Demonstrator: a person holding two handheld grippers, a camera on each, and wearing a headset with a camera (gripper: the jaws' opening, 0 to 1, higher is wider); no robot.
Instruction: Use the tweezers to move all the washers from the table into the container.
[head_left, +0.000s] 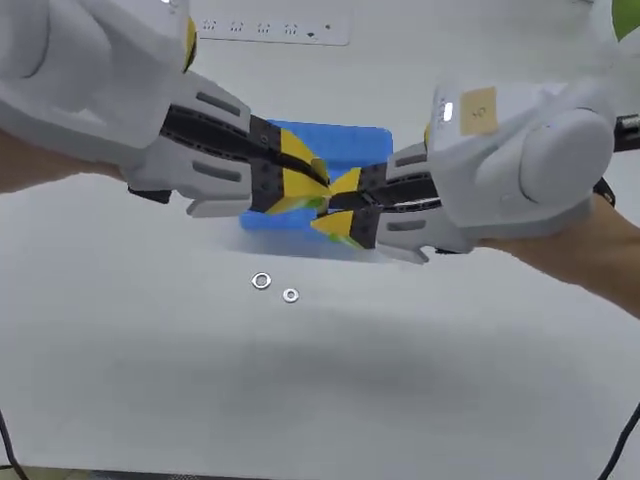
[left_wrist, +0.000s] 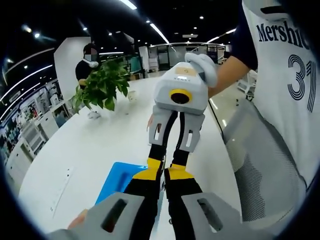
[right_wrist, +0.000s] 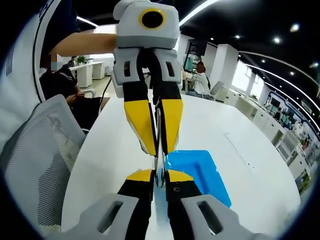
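Items by kind and number. Washers: two, one washer and a second washer, on one table. Blue container: one. Tweezers: one pair. Grippers: two, left gripper and right gripper. Power strip: one. Potted plant: one. Mesh chair: one

Washers on tbl, container behind

Left gripper, right gripper block container; table round 2 washers free.
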